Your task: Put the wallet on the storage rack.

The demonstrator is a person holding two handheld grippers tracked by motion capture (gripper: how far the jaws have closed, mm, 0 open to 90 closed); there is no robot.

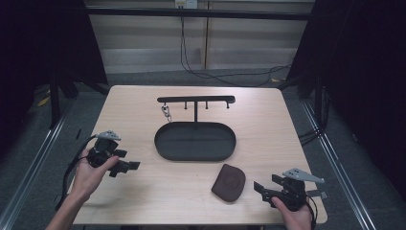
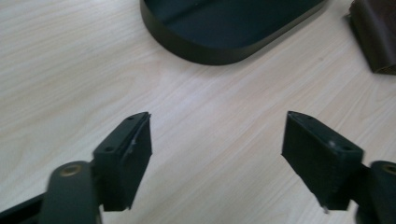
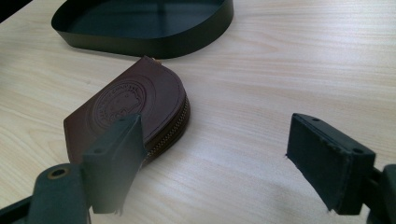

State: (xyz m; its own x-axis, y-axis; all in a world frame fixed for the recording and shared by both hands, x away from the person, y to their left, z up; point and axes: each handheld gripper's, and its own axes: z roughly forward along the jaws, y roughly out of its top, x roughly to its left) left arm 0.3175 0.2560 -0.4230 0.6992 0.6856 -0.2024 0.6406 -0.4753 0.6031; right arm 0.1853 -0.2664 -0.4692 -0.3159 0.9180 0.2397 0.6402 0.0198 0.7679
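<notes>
The right gripper (image 1: 262,189) faces the brown pouch (image 1: 229,182) near the surface's near edge, jaws released for approach; the left gripper (image 1: 131,166), near the left edge, stands released, grasping nothing, clear of the tray (image 1: 165,148).

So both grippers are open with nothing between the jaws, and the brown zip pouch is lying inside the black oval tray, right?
Not quite. The brown zip pouch lies on the bare table, in front of the black oval tray and apart from it, as the high view shows. The rest holds: the left gripper and right gripper both stand open with nothing between the jaws.
</notes>
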